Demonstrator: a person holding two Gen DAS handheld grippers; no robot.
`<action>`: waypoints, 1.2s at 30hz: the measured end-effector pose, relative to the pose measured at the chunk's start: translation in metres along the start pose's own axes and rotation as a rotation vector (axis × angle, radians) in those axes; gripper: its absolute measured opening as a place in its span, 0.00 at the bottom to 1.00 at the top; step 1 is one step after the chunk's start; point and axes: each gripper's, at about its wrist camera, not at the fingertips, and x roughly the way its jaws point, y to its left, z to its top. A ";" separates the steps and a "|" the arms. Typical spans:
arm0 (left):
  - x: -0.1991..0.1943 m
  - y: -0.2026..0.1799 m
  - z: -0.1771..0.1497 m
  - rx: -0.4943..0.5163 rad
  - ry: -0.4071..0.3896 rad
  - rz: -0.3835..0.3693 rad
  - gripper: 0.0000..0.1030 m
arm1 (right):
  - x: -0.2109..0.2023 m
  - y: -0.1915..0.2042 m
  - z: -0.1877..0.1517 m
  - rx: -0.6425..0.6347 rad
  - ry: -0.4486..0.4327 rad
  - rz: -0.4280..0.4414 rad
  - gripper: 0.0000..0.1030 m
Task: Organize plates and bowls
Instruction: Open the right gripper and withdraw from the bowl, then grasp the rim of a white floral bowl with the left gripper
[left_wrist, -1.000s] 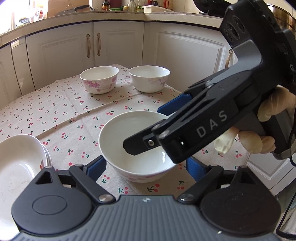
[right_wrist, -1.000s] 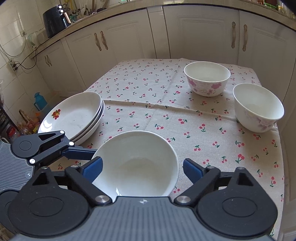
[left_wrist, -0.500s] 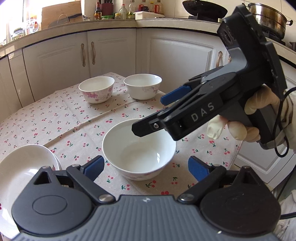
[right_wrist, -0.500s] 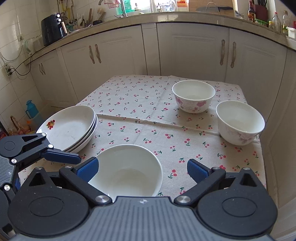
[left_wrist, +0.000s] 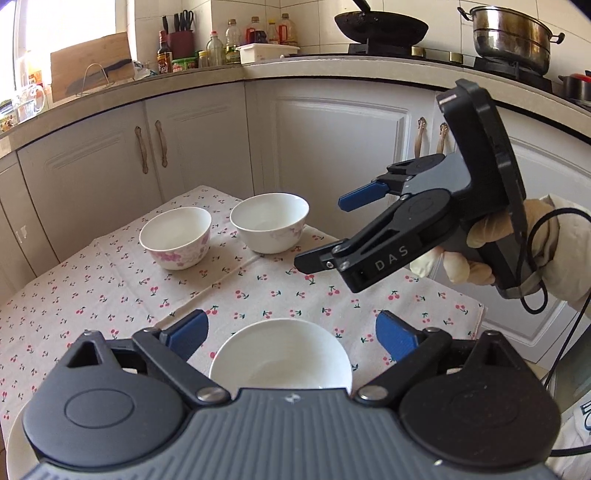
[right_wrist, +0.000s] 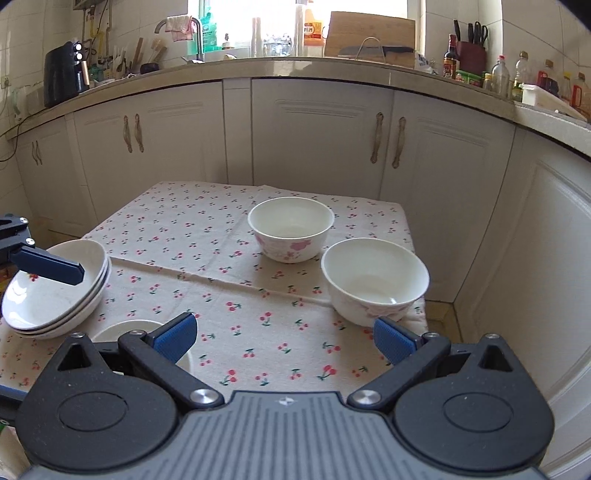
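Note:
A plain white bowl (left_wrist: 280, 354) (right_wrist: 125, 330) sits on the cherry-print tablecloth (left_wrist: 110, 280), just below my left gripper (left_wrist: 291, 334). That gripper is open and touches nothing. My right gripper (right_wrist: 284, 339) (left_wrist: 321, 232) is open and empty, hovering over bare cloth to the right of that bowl. At the far end stand a pink-flowered bowl (right_wrist: 291, 232) (left_wrist: 175, 236) and a second white bowl (right_wrist: 373, 280) (left_wrist: 269, 227). A stack of shallow white plates (right_wrist: 55, 291) lies at the left, partly behind a blue finger (right_wrist: 48, 264) of the left gripper.
White kitchen cabinets (right_wrist: 317, 140) wrap closely around the table on the far and right sides. The worktop above holds bottles, a knife block and a cutting board (right_wrist: 369, 37). A wok and a steel pot (left_wrist: 509, 37) sit on the stove. The cloth's right edge (right_wrist: 417, 295) lies beside the second bowl.
Both grippers have risen and drawn back from the near bowl, which stays on the cloth. The right gripper swung off to the right of it. Both sets of jaws stand a little wider.

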 end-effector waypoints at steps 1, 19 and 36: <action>0.004 0.001 0.004 0.004 0.008 -0.006 0.94 | 0.003 -0.003 -0.002 -0.019 -0.004 -0.023 1.00; 0.147 0.037 0.103 0.070 0.148 -0.061 0.93 | 0.077 -0.059 -0.010 -0.039 -0.008 -0.072 1.00; 0.250 0.071 0.140 -0.019 0.269 -0.093 0.76 | 0.101 -0.077 -0.009 -0.060 -0.047 -0.018 1.00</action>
